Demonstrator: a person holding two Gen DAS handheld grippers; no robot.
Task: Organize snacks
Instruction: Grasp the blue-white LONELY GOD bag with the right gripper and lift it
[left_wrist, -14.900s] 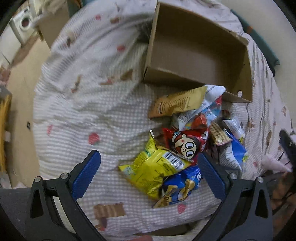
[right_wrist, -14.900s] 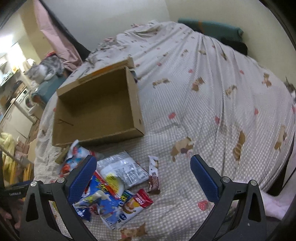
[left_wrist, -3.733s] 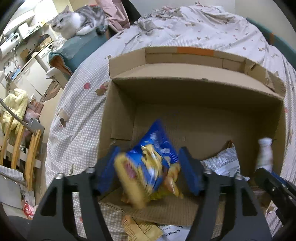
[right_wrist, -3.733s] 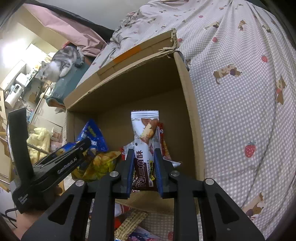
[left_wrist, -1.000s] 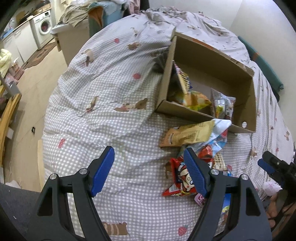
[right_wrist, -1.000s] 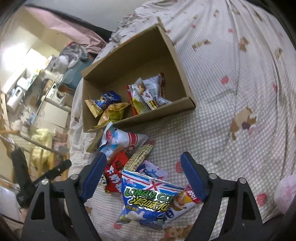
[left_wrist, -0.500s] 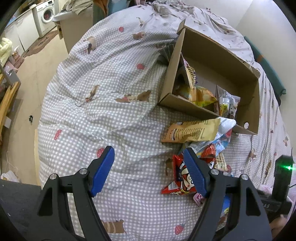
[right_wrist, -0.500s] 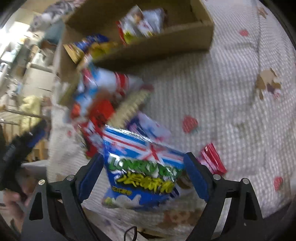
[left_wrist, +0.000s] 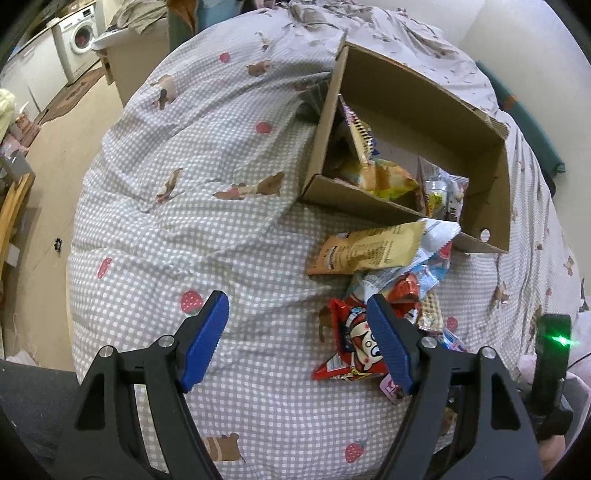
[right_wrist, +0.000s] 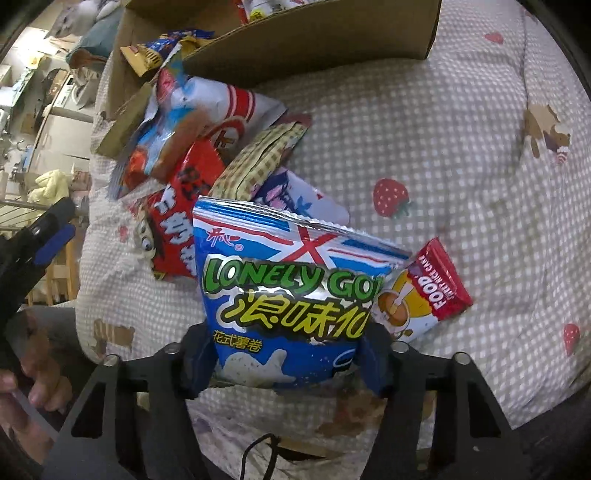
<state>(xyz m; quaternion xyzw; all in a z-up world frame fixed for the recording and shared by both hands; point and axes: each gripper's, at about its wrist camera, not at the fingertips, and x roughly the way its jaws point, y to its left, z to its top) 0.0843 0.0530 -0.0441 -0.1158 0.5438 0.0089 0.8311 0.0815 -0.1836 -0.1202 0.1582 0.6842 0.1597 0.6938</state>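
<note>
A cardboard box (left_wrist: 424, 122) lies on the checked bedspread and holds several snack bags. Loose snacks lie in front of it: a tan packet (left_wrist: 365, 249), a red cartoon bag (left_wrist: 354, 339) and others. My left gripper (left_wrist: 299, 339) is open and empty above the bedspread, its right finger over the red bag. My right gripper (right_wrist: 286, 365) is low over the pile, its jaws around the lower end of a blue Lonely God bag (right_wrist: 291, 291); they still look wide, and I cannot tell if they grip it. The box edge (right_wrist: 295, 44) is at the top of the right wrist view.
A red-and-white packet (right_wrist: 424, 291) lies right of the blue bag, a red bag (right_wrist: 177, 221) and a checked packet (right_wrist: 255, 162) beyond it. The bed's edge drops to the floor at left (left_wrist: 48, 177). The other gripper shows at the left edge of the right wrist view (right_wrist: 40, 236).
My right gripper has dropped down onto the pile and the blue Lonely God bag now sits between its jaws. My left gripper has edged forward towards the red bag.
</note>
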